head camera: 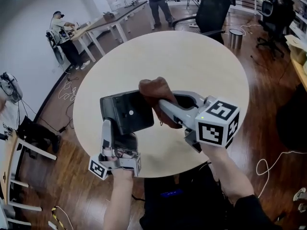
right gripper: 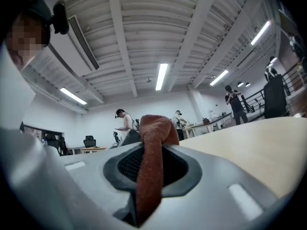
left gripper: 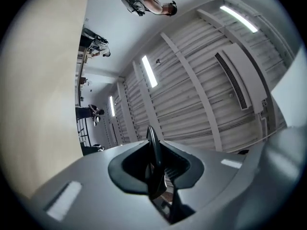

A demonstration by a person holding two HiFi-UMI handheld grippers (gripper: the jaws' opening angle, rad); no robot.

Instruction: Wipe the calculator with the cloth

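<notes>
Jaws of the right gripper (head camera: pixel 165 103) are clamped on a reddish-brown cloth (head camera: pixel 154 87). In the right gripper view the fabric (right gripper: pixel 150 171) runs up between the two pads and bunches into a rounded fold above them. That gripper lies roughly level over the table, its marker cube (head camera: pixel 217 122) towards the person, and the wad of cloth sits at the upper right corner of the calculator (head camera: pixel 126 112), apparently touching it. The left gripper (head camera: pixel 120 134) is closed narrowly on the calculator's lower edge and holds it up off the table top. In the head view a plain dark face with a small white dot is turned to the camera, while the left gripper view shows the calculator (left gripper: pixel 154 150) edge-on as a thin dark blade pinched between the pads, pointing up at the ribbed white ceiling and its strip lights. Both tools are held above the near half of a round, pale table (head camera: pixel 192 56), which stands on a dark wooden floor. Beyond the table are a black office chair (head camera: pixel 213 11) and a metal bin (head camera: pixel 235 38). A long desk (head camera: pixel 111 19) runs along the left wall, with one person (head camera: pixel 63 32) bent at it and another (head camera: pixel 157 1) standing further back.
</notes>
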